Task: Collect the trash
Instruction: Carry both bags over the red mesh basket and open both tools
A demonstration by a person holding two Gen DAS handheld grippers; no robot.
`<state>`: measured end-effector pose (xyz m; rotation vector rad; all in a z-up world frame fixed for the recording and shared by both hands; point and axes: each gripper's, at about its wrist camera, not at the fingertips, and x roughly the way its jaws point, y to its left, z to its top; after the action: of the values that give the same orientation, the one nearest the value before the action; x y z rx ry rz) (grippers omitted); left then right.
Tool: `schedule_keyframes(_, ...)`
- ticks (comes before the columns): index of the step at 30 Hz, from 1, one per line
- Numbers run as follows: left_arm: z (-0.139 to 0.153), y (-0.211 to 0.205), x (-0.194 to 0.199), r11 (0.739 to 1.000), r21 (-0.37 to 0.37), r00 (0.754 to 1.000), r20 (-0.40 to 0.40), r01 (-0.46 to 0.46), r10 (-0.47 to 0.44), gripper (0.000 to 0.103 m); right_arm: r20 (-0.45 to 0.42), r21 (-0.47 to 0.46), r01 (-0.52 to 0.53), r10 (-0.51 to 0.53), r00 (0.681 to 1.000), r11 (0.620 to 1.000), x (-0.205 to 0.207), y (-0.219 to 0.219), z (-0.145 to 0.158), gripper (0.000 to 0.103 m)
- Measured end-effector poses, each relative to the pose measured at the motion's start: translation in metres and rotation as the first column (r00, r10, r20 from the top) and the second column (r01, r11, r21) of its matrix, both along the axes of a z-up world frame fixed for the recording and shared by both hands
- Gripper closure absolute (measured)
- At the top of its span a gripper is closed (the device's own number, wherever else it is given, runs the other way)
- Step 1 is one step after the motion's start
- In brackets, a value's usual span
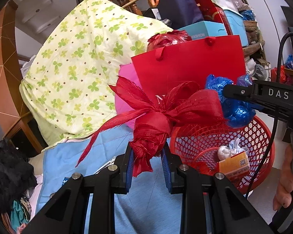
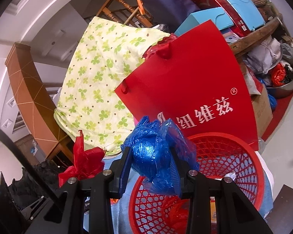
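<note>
Black claw arms fill the bottom of both wrist views. The left claw is clamped on the knotted stem of a frayed red ribbon bow, whose loops and tails fan out above its blue pads, to the left of the red mesh basket. The right claw is clamped on a crumpled blue plastic bag, held above the basket's near rim in its own view; in the left wrist view the same bag hangs over the basket's far left rim, pinched by the right claw's black fingers.

The basket's mouth is open, and inside it lie a white crumpled wad and an orange-yellow carton. Directly behind the basket a red paper gift bag with white characters stands tilted, closing off the far side. Left of the basket a green-clover patterned quilt rises in a high heap, and a light blue cloth spreads beneath the left claw. Right of the basket a strip of pale floor stays free, bordered by a cardboard box and a metal basin of bags. A person's hand grips the right tool's handle at the edge of the left view, right of the basket.
</note>
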<state>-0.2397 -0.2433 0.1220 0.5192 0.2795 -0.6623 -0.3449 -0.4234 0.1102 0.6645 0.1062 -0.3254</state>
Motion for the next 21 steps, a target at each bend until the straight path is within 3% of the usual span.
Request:
schedule_keyframes(10,-0.007,-0.021,-0.007,0.997,0.013,0.995,-0.066,0.075,-0.074,0.074,-0.013,0.058,0.04,-0.039,0.999,0.998,-0.013,-0.023,-0.01,0.063)
schedule_keyframes(18,-0.023,-0.038,-0.01,0.979,-0.006,0.96,-0.197,0.202,-0.2,0.067,-0.035,0.14,0.073,-0.069,0.997,0.987,-0.017,-0.041,-0.02,0.061)
schedule_keyframes(19,-0.025,-0.04,-0.01,0.978,-0.003,0.958,-0.204,0.207,-0.203,0.06,-0.039,0.153,0.077,-0.072,0.997,0.985,-0.017,-0.043,-0.022,0.056)
schedule_keyframes(20,-0.028,-0.041,-0.008,0.978,0.002,0.955,-0.216,0.21,-0.204,0.056,-0.042,0.164,0.081,-0.075,0.996,0.983,-0.017,-0.043,-0.023,0.043)
schedule_keyframes(21,-0.031,-0.04,-0.007,0.979,0.002,0.954,-0.224,0.205,-0.2,0.054,-0.04,0.176,0.086,-0.081,0.996,0.981,-0.017,-0.044,-0.024,0.04)
